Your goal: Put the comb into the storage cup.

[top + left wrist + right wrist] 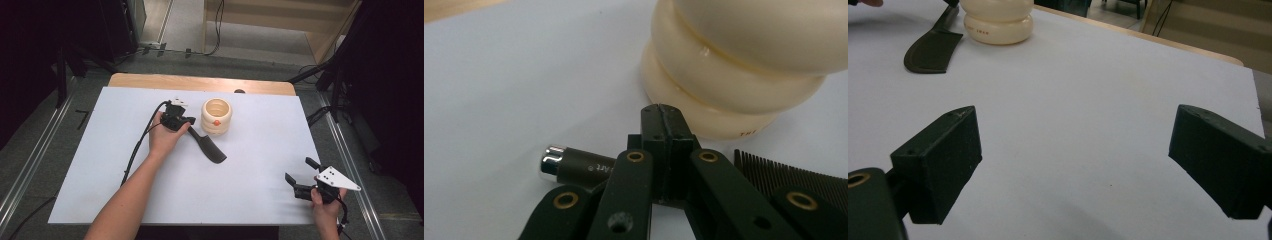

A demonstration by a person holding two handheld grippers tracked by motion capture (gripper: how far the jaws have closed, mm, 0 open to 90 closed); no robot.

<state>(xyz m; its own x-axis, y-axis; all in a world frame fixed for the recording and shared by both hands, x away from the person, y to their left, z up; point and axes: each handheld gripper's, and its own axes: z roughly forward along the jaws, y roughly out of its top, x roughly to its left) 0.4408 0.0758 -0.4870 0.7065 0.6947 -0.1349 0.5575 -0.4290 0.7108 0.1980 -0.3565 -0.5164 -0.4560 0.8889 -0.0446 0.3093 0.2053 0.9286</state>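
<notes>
The left gripper's (pixel 663 111) two black jaws stand pressed flat together with nothing between them, their tips hanging just above the white table cover and close to the foot of the cream-coloured ribbed ceramic pot (pixel 734 65). Right under the gripper's linkage lies the flat black plastic comb with a slim handle (pixel 209 148): in the left gripper view its dark cylindrical handle end with a shiny metal cap (pixel 555 162) pokes out on one side and its row of fine teeth (pixel 784 175) on the other, so the jaws sit over the comb's middle without gripping it. From the high view the comb rests on the table, its handle running up under the left hand (pixel 162 137) and its broad toothed end pointing toward the near side, just beside the pot but, as far as I can tell, not touching it. The pot (pixel 216 116) stands upright with its mouth open and looks empty. By my reading the work is at its start: the comb has not been lifted, and since the jaws are closed they would have to part before they could take hold of the handle. The right gripper (pixel 300 176), well apart at the near right corner of the white sheet-covered table (pixel 260 165), holds its jaws wide apart over bare surface, with nothing between them.
</notes>
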